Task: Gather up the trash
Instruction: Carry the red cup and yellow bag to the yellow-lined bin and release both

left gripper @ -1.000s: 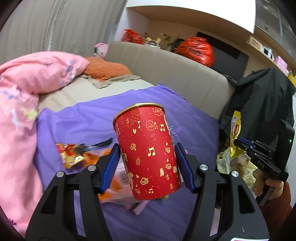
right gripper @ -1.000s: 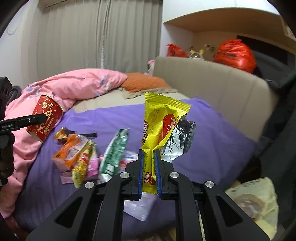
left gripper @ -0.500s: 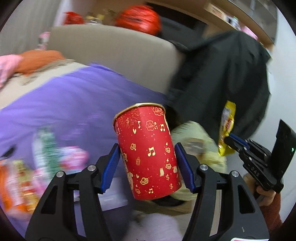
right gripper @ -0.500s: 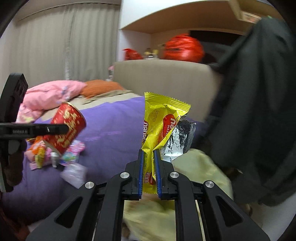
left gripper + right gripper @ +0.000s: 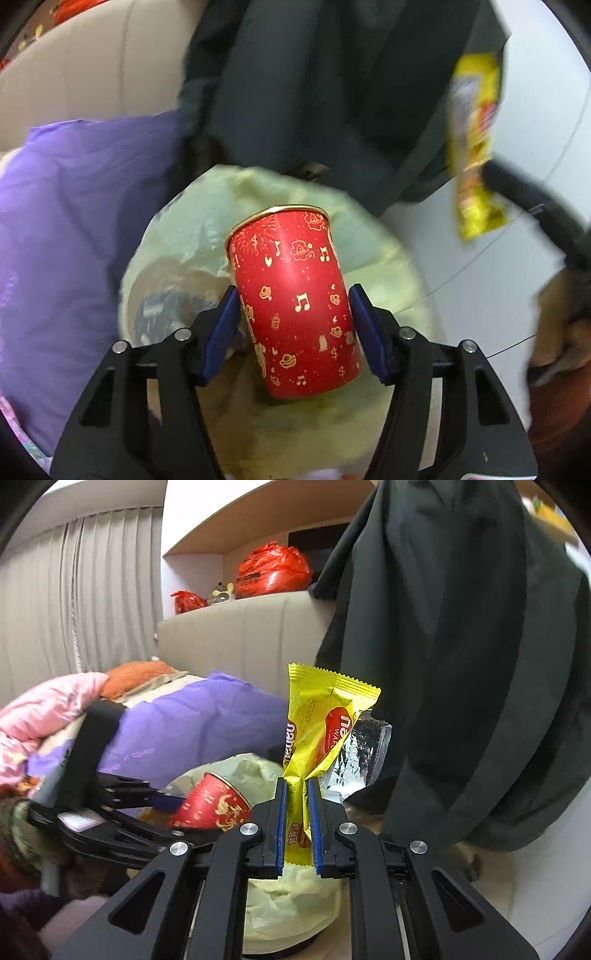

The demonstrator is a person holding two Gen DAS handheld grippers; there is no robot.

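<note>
Both claws swung off the bed to the bin bag (image 5: pixel 373 266): left claw (image 5: pixel 293 321) clamped wide on red can (image 5: pixel 295 310) right over bag, right claw (image 5: pixel 297 823) nearly shut on yellow wrapper (image 5: pixel 321 723) just beside it, prob. drop next.

Red can (image 5: pixel 295 306): smooth satin paper-look wrap, gold metallic rim. Yellow wrapper (image 5: pixel 317 731): glossy crinkled plastic film, silver foil inside; bin liner (image 5: pixel 373 258): thin, wrinkled, translucent plastic. Purple sheet (image 5: pixel 74 221) and dark jacket (image 5: pixel 461 646): matt cloth.
</note>
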